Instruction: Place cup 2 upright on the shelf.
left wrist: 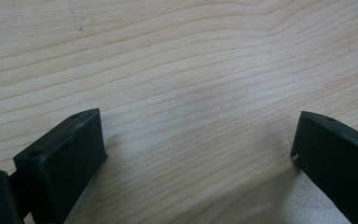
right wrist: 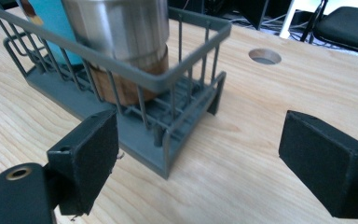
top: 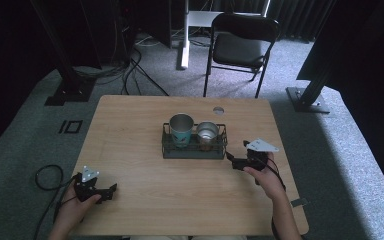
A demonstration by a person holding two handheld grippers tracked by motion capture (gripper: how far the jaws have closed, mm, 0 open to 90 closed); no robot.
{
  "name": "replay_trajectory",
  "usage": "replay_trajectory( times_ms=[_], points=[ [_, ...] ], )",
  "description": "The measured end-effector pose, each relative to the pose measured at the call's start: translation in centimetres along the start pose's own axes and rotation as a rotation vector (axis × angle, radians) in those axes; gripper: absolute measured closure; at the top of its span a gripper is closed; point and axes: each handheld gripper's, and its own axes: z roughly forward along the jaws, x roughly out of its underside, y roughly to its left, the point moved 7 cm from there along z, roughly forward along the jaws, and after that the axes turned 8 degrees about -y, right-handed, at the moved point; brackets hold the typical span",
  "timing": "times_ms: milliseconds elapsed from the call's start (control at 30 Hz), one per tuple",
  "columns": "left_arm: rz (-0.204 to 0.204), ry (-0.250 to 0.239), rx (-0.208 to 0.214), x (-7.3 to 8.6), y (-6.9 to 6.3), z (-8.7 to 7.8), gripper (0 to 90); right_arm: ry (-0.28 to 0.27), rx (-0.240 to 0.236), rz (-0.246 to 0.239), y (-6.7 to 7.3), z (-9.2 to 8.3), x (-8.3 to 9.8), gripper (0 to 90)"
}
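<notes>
While a person's two hands rest at the near side of a pale wooden bench [top: 145, 200], a dark wire rack [top: 194, 150] sits at the bench's middle, slightly toward the far edge. Two cups stand upright inside the rack: a taller cup with a blue wrap [top: 181, 130] on the left and a shorter steel cup [top: 207, 135] just beside it on the right, both with open mouths facing up. The right gripper [top: 236, 163] is held just off the rack's right end, near it but not touching, with a little bare wood between. From the right gripper view its jaws are spread wide and released, holding nothing; the rack's near corner [right wrist: 168, 158] lies between and ahead of them, closer to the left jaw, and the steel cup [right wrist: 121, 42] rises behind the wire rim. A round hole [right wrist: 265, 56] in the bench shows beyond the rack, near the far edge. The left gripper [top: 111, 192] is near the bench's front left corner, well apart from the rack, with open wood on every side. Its jaws are also spread and released, over bare wood grain [left wrist: 191, 93]. A folding chair [top: 240, 45] stands on the carpet past the far edge.
</notes>
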Motion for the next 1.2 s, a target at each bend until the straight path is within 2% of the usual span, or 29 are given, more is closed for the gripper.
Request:
replay_trajectory(
  times_ms=[567, 1200],
  points=[
    [0.002, 0.001, 0.000, 0.0, 0.0, 0.0, 3.3, 0.042, 0.015, -0.004, -0.7, -1.7, 2.7, 11.8],
    [0.001, 0.000, 0.000, 0.0, 0.0, 0.0, 3.3, 0.090, 0.063, 0.017, -1.7, -4.0, 5.3, 11.8]
  ],
)
